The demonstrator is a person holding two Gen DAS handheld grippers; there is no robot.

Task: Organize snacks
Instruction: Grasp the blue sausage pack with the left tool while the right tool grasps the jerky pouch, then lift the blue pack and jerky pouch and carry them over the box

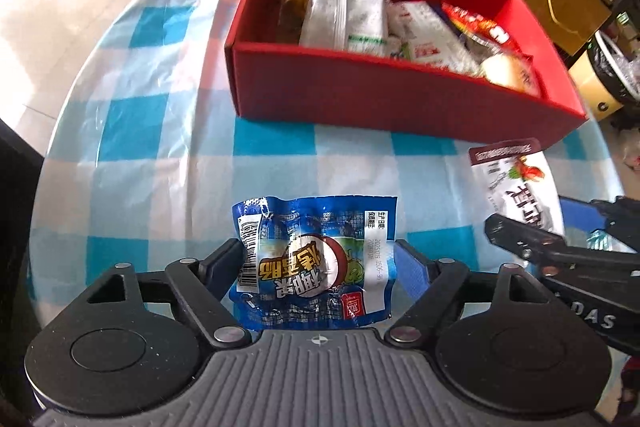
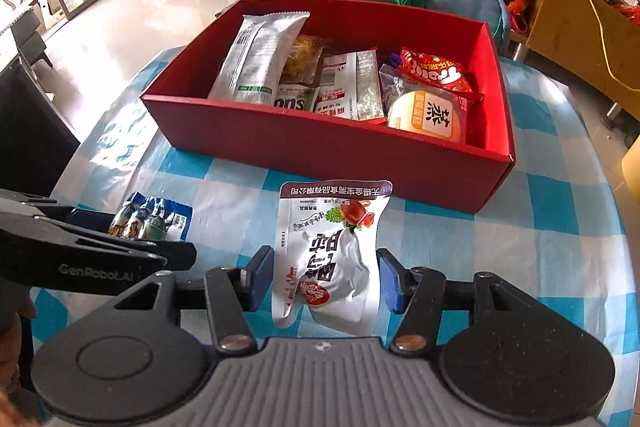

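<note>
A red box [image 2: 328, 147] in the upper half of the frame already holds most of the snacks; two remain on the checked tabletop [image 2: 520, 247] below it. The left gripper [image 1: 320, 259] brackets a crinkled blue packet [image 1: 316, 263], jaws apart; the right gripper [image 2: 326, 277] clamps a puffy white pouch [image 2: 332, 259].

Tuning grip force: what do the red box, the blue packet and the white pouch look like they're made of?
Red box: looks like matte cardboard, with flat walls and a thin cut edge. Blue packet: glossy printed plastic film, crinkled, with glare. White pouch: shiny film, possibly foil-lined, with silvery creases. It sits between the right gripper pads.
</note>
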